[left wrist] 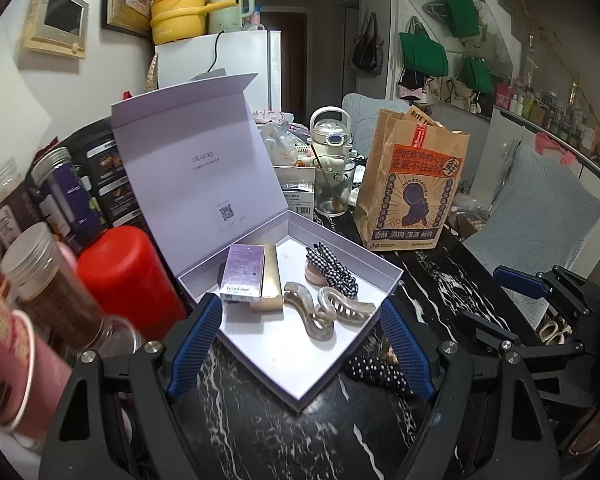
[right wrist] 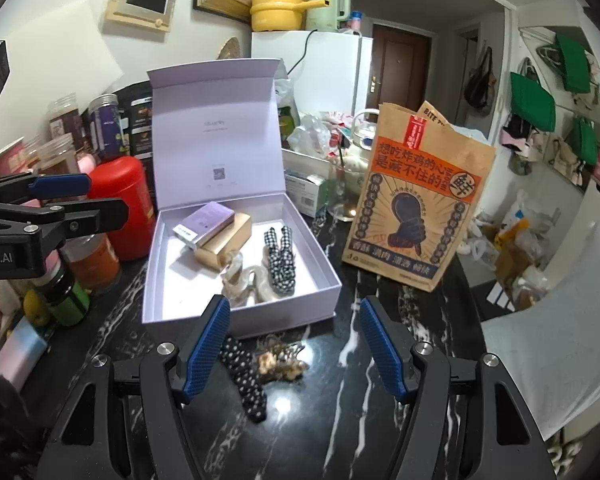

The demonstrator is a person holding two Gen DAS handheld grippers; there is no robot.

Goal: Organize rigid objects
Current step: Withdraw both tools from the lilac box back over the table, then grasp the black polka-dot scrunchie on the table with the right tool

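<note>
A brown paper takeaway bag with orange and navy print (right wrist: 416, 204) stands upright on the black white-veined marble table (right wrist: 340, 408), to the right. A red cylindrical canister (right wrist: 120, 206) stands at the left among clear screw-top jars (left wrist: 48, 280). Far back, a yellow saucepan (right wrist: 276, 8) and a pale green kettle (right wrist: 326, 2) sit atop a white fridge (right wrist: 332, 68).

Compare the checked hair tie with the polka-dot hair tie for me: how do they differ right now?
The checked hair tie lies inside the open gift box, beside the clear claw clip; the polka-dot hair tie lies outside it on the black marble table, between the right tongs. The checked one has a black-and-white gingham pattern; the other has white dots on black. Both are soft fabric ties.
</note>
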